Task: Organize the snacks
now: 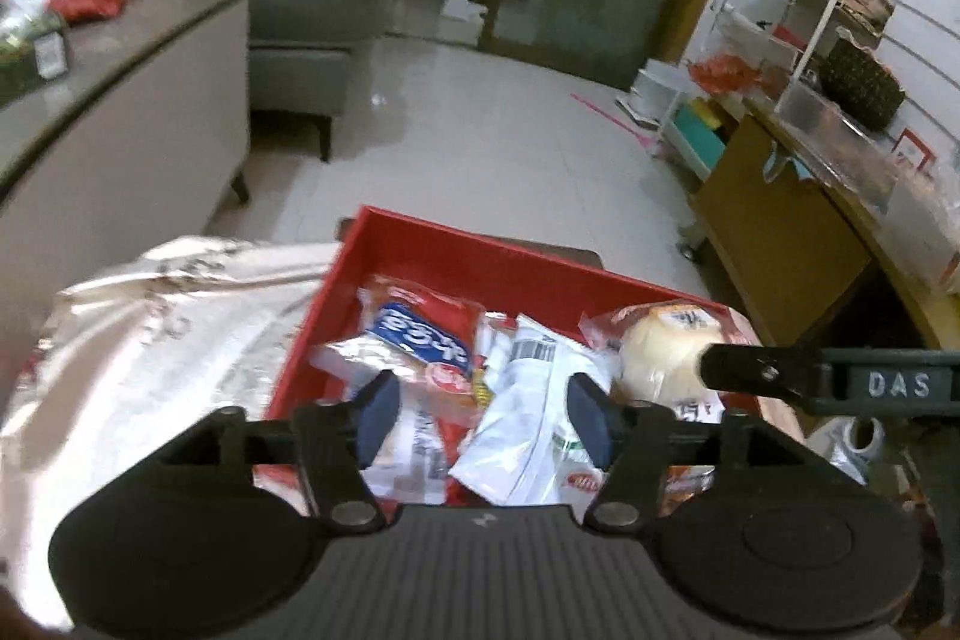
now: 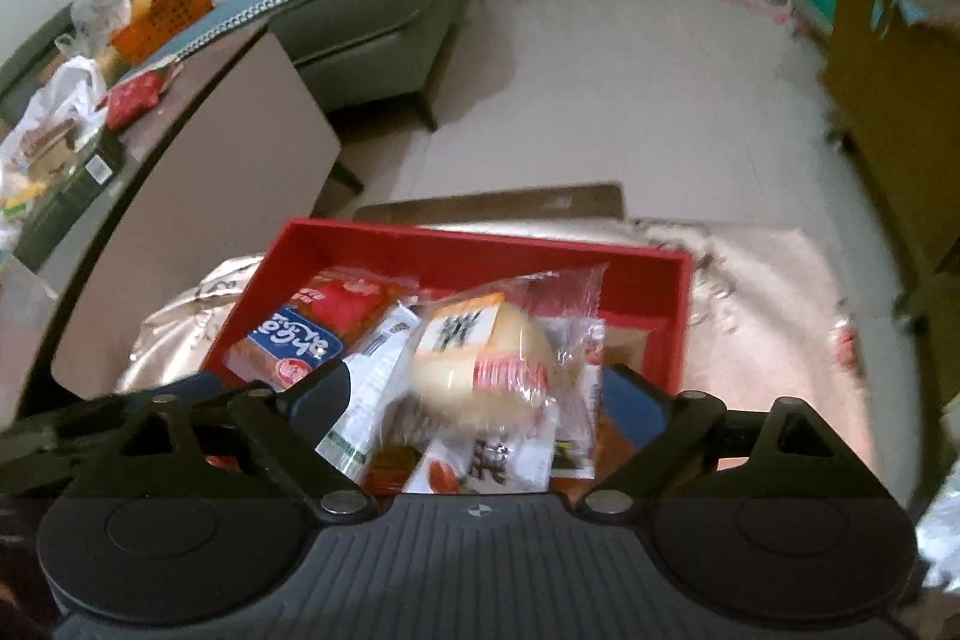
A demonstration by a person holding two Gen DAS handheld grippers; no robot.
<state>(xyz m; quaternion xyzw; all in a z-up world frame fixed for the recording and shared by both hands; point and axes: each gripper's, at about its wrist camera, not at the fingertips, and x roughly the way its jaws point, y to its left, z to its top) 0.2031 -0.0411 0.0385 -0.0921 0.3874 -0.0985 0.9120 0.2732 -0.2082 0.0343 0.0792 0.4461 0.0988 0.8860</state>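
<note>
Over the red tray [image 1: 456, 250], both tools stand apart above a loose heap of packets.

The left tool [image 1: 483, 403] is part open, its blue pads either side of a white packet [image 1: 528, 436] without pressing it; the right tool [image 2: 480, 394] is spread wide around a wrapped pale bun [image 2: 480, 358], which lies tilted on top of the pile with clear gaps to both pads. My guess is that the bun is the weak spot: perched high on slippery wrappers, it could roll towards the tray's near edge if either tool brushes it. The blue-and-red packet [image 1: 420, 340] and the white packet overlap, so closing on one may drag its neighbour out. The tray sits on crinkled silver foil [image 1: 150, 340], which might let it skid.
</note>
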